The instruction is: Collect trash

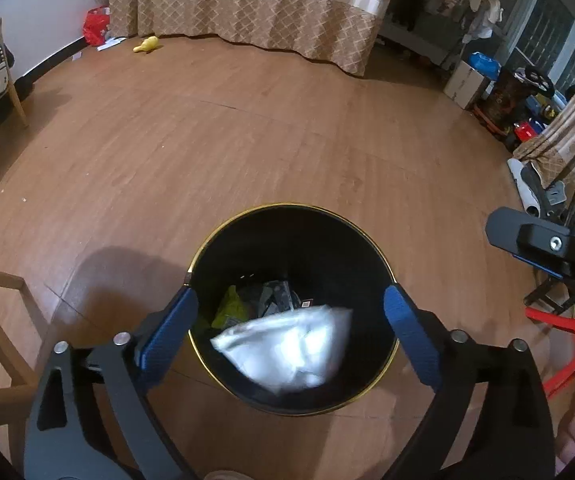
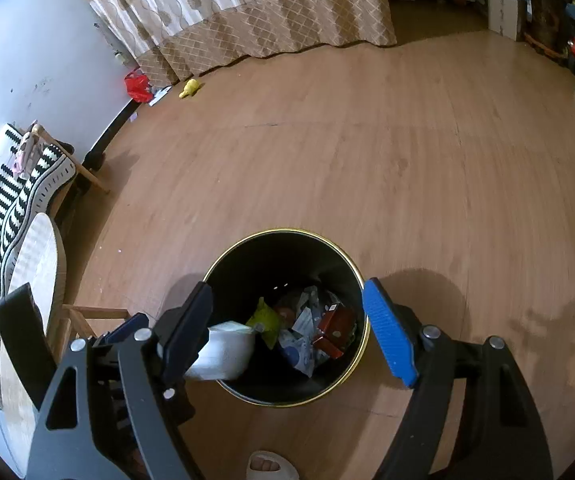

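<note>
A bare wood floor (image 1: 247, 140) runs to the curtains, with a black bin (image 1: 367, 248) just below both tongs. The left tongs (image 1: 291, 304) and right tongs (image 2: 287, 308) are spread wide, holding nothing. A white wrapper (image 1: 287, 348) — blurred, seemingly dropping into the bin — looks light, soft and crushable, best pinched at a folded edge.

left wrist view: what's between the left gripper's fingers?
The white wrapper, blurred, above the open black bin; the left gripper is open and touches neither.
</note>
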`<state>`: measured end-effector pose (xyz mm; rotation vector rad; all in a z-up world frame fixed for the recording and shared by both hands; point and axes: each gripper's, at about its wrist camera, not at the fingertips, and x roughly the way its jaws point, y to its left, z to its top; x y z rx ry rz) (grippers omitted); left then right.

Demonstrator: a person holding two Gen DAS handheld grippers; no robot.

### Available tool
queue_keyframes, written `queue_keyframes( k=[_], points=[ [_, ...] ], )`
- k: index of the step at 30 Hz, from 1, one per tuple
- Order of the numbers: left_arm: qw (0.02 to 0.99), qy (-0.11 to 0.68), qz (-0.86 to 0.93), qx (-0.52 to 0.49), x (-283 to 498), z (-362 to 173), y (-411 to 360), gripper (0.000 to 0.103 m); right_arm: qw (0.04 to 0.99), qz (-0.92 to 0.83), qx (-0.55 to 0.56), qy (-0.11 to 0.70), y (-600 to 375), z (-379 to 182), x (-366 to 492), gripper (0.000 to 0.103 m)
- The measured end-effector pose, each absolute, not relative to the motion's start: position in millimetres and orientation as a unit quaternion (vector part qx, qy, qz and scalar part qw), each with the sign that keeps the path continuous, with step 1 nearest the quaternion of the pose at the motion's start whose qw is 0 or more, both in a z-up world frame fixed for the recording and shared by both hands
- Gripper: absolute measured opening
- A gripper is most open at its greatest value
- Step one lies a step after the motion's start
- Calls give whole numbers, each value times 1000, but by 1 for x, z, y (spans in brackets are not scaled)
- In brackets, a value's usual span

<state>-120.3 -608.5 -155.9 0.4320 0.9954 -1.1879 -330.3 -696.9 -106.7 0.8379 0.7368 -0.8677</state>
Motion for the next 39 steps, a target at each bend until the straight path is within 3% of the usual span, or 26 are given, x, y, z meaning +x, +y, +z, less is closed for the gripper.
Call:
queue_keyframes(
  k=[5, 7, 13, 20, 25, 31, 39],
  points=[
    [702, 443, -527, 181, -116, -146, -603, 93, 763, -395, 382, 339, -697, -106, -328, 81],
    [710, 432, -528, 175, -114, -131, -593, 94, 767, -396, 374, 339, -695, -103, -324, 89],
    [742, 389, -524, 150, -95, -73, -527, 96, 799, -386, 334, 316, -677, -81, -308, 93],
    [828, 358, -410, 134, -34, -21, -388, 96, 854, -306, 263, 329, -613, -49, -232, 96],
    [879, 376, -285, 71, 14, 1, -261, 96, 890, -218, 210, 341, -537, -29, -161, 96],
    [910, 384, -152, 32, 31, 13, -129, 96, 915, -107, 140, 362, -426, -11, -81, 96],
    [922, 384, -56, -15, 26, 21, -13, 96, 920, 13, 76, 384, -277, -5, -17, 96]
  ],
)
